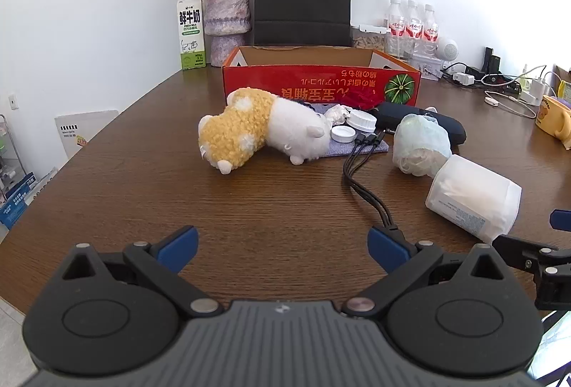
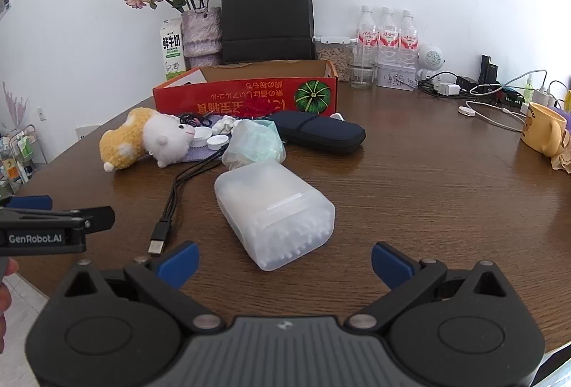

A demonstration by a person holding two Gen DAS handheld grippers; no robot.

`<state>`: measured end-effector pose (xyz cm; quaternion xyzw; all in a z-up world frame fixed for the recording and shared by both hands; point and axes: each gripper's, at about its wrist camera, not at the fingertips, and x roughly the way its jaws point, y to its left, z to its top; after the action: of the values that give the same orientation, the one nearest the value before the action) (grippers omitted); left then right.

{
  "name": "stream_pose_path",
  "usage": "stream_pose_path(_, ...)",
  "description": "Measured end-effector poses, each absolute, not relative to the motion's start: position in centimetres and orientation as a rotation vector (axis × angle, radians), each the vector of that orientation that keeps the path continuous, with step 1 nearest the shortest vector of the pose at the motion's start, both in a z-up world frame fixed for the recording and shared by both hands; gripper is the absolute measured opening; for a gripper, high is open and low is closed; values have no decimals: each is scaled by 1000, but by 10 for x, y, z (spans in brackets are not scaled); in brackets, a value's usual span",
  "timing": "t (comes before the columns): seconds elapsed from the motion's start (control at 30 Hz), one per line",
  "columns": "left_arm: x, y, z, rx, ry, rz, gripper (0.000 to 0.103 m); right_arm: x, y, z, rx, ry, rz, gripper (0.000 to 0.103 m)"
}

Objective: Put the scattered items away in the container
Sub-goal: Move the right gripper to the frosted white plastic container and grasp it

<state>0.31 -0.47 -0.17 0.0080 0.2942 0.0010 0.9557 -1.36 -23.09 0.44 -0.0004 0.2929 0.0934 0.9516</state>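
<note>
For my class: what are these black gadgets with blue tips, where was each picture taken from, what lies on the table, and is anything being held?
They are hand-held grippers, one in each of a person's hands, each carrying a camera looking along its fingers. One picture comes from the left gripper, the other from the right gripper. Both stand open and hold nothing. On the wooden table lie a plush toy, a black USB cable, a translucent box of cotton swabs, a bagged bundle and a dark zip case. Behind them stands the red cardboard box, open on top.
</note>
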Motion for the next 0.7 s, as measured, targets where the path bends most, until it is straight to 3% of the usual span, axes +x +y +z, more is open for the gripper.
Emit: stream_pose_path(0.7,22,-9,-10,26,634,1,103,18,-233,1,-48,640,210,103)
